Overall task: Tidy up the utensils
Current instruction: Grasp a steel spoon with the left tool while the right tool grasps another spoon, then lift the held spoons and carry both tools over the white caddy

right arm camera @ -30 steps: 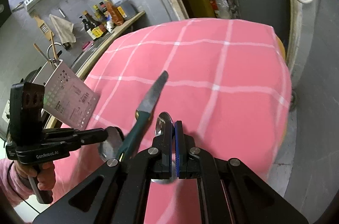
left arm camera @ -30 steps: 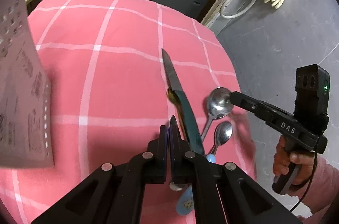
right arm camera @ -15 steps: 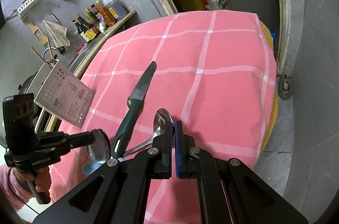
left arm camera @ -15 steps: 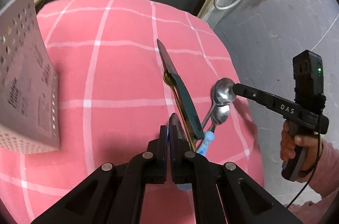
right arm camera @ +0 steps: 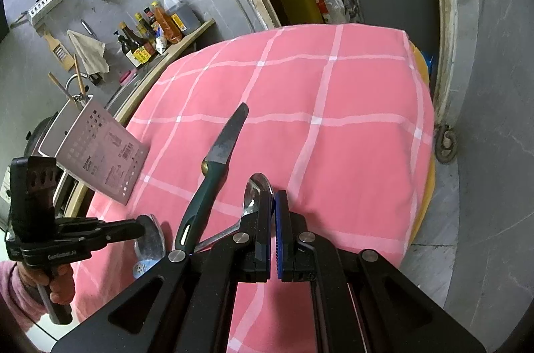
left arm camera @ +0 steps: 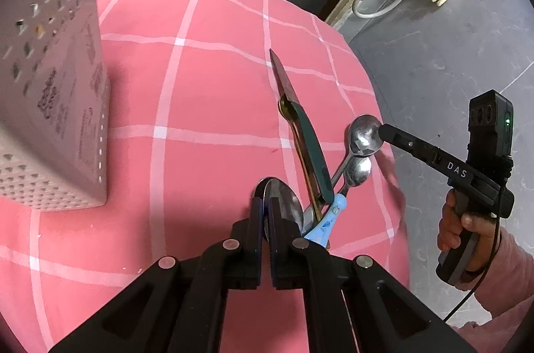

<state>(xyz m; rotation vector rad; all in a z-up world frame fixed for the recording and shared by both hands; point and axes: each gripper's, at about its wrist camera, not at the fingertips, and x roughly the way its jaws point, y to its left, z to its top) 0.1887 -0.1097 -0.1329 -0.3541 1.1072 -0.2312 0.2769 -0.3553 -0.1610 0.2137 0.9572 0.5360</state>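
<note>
Right now, left gripper point(left arm camera: 265, 213): fingers clenched on the bowl of a large spoon point(left arm camera: 282, 201), held over the near part of the counter point(left arm camera: 200, 136).
Right gripper point(right arm camera: 272, 213): fingers pressed together on another steel spoon point(right arm camera: 253, 194); in the left wrist view its tips meet that spoon's bowl point(left arm camera: 365, 134) at the counter's right edge.
Knife point(left arm camera: 302, 132): dark green handle, blade pointing away, lying on the pink checked cloth point(left arm camera: 200, 69) across a gold-coloured utensil point(left arm camera: 288, 109).
Other utensils: a smaller spoon point(left arm camera: 358, 171) and a light blue handle point(left arm camera: 328, 219) bunched just beside the knife handle.
Holder: a white perforated caddy point(left arm camera: 56, 92) stands upright at the left, well apart from the pile.
</note>
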